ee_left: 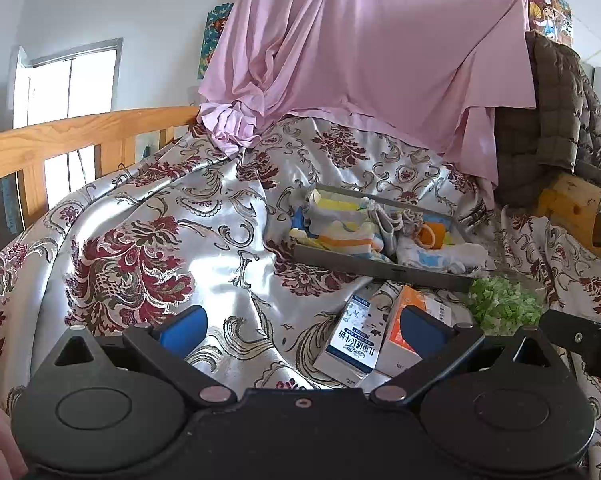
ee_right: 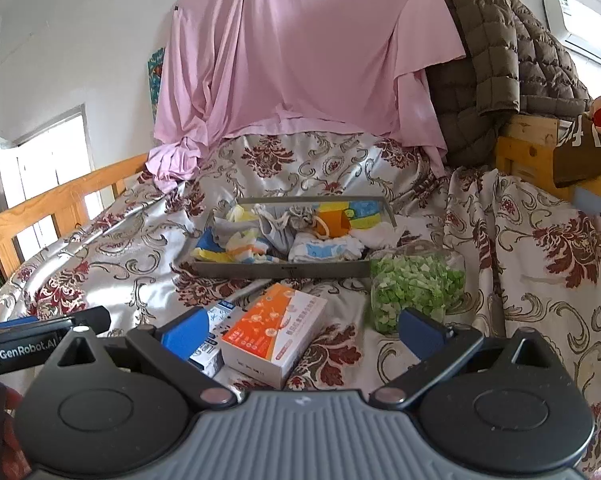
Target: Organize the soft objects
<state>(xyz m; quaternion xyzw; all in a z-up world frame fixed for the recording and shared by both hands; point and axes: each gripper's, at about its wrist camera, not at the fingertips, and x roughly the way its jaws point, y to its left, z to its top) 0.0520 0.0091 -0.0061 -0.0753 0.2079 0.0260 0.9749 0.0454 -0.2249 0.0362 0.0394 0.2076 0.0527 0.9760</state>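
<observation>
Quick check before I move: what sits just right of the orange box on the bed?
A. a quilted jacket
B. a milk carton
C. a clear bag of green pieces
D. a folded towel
C: in the right wrist view the bag of green pieces lies right of the orange box, in front of the tray.

Support: bed covered by silver satin bedspread with maroon floral pattern
Resting on it: grey rectangular tray, orange-white carton, blue-white carton, clear bag of green pieces
</observation>
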